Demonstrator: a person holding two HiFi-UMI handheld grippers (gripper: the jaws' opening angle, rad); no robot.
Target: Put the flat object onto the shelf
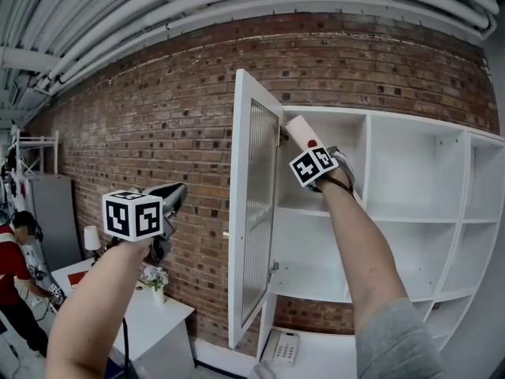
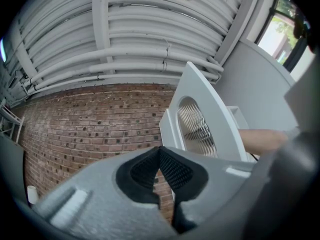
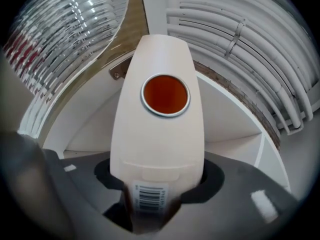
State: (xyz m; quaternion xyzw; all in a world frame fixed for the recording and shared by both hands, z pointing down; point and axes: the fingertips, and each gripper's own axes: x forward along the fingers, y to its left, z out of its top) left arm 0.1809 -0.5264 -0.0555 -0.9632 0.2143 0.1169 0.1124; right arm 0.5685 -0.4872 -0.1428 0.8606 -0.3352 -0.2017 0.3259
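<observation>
The flat object (image 1: 299,132) is a white, rounded slab with a red-orange round spot and a barcode label (image 3: 157,114). My right gripper (image 1: 309,150) is shut on its lower end (image 3: 150,196) and holds it raised at the mouth of the top left compartment of the white shelf unit (image 1: 394,215). The object's tip points at the compartment's upper back corner (image 3: 227,129). The ribbed-glass cabinet door (image 1: 254,212) stands swung open just to its left. My left gripper (image 1: 175,194) hangs in the air left of the door, jaws together (image 2: 160,156), nothing in them.
Behind the shelf unit runs a brick wall (image 1: 158,125) with white ceiling pipes above. A white table (image 1: 162,322) with a small lamp and flowers stands at lower left. A white keypad device (image 1: 282,346) lies on the low ledge below. A person in red (image 1: 12,271) stands far left.
</observation>
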